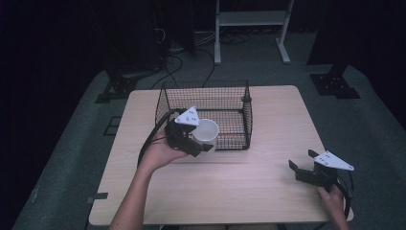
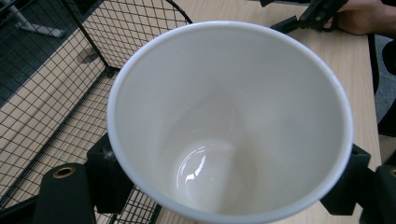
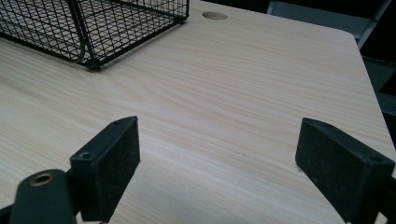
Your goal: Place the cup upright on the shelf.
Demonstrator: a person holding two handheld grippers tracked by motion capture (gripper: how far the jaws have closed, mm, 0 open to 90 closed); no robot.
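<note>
Left gripper (image 1: pixel 203 143): its jaws are closed on the white cup (image 1: pixel 207 131), one black pad on each side of the cup wall; the person's left hand (image 1: pixel 158 154) holds it at the near left corner of the wire basket (image 1: pixel 246 112).
Right gripper (image 1: pixel 301 164): its jaws stand wide apart with nothing between them, just bare wood; it sits near the right front edge of the table (image 1: pixel 239 187), in the person's right hand (image 1: pixel 332 199), well apart from the basket.
White cup: it is held by the left gripper, its mouth facing up, at the front wall of the basket; I cannot tell whether it is already over the rim or still outside. In the left gripper view the cup (image 2: pixel 229 121) is empty, with a shiny white bottom.
Wire basket: black mesh, square, open on top, standing on the far middle part of the table. Its floor is empty, and the wood shows through the mesh.
Table: light wood, with a round hole (image 3: pixel 214 15) beyond the basket corner in the right gripper view.
Behind the table: a dark floor with cables (image 1: pixel 177 62) and the white legs of a frame (image 1: pixel 251 28).
</note>
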